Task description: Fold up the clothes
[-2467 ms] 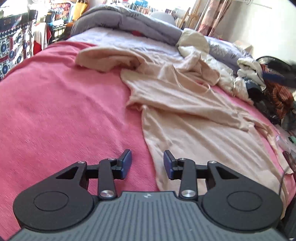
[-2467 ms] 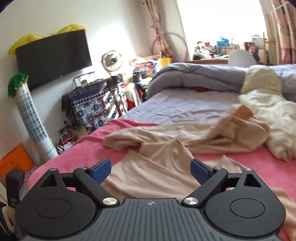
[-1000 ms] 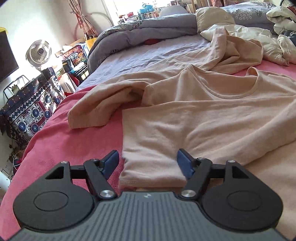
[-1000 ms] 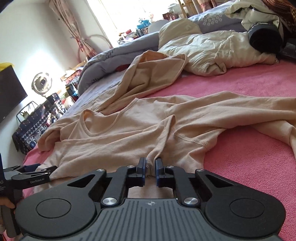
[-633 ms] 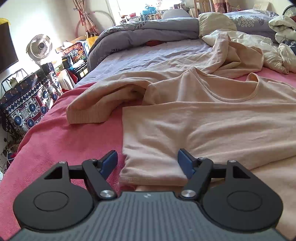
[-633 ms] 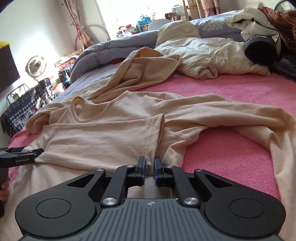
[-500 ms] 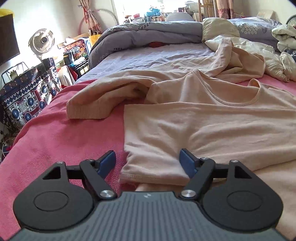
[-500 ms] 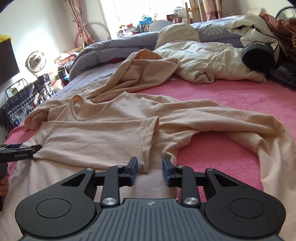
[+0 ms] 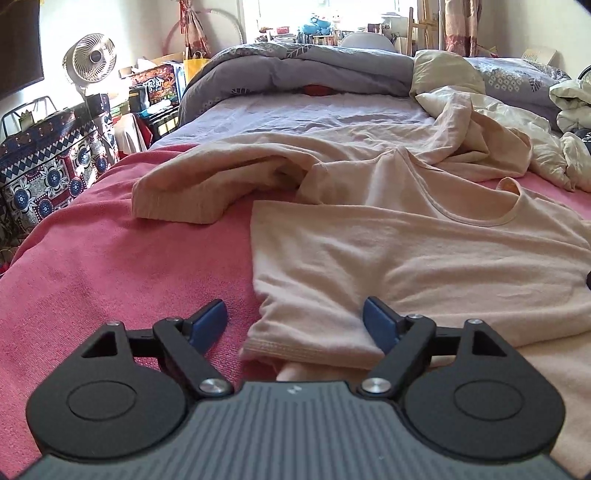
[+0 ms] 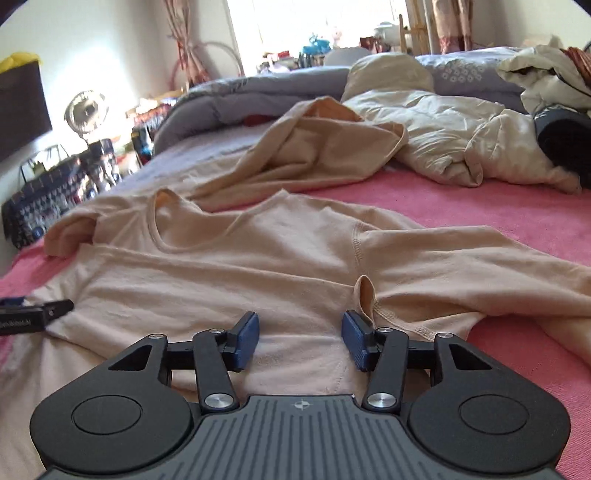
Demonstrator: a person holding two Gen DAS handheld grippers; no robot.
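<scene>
Left gripper (image 9: 294, 319) and right gripper (image 10: 300, 339): fingers apart, just opened, the shirt (image 10: 258, 266) lying loose between them on the pink bedspread (image 9: 110, 258). Risk: the folded sleeve at twelve o'clock may spring back or snag on withdrawing fingers.

Bright daylight from the far window (image 9: 325, 14) (blown out), fisheye-bent edges, right view slightly blurred.

My bed (image 9: 122, 254), under its pink blanket (image 10: 509, 218), carries the beige shirt (image 9: 424, 258), a cream garment (image 10: 461, 140) and the grey duvet (image 9: 295, 70).
</scene>
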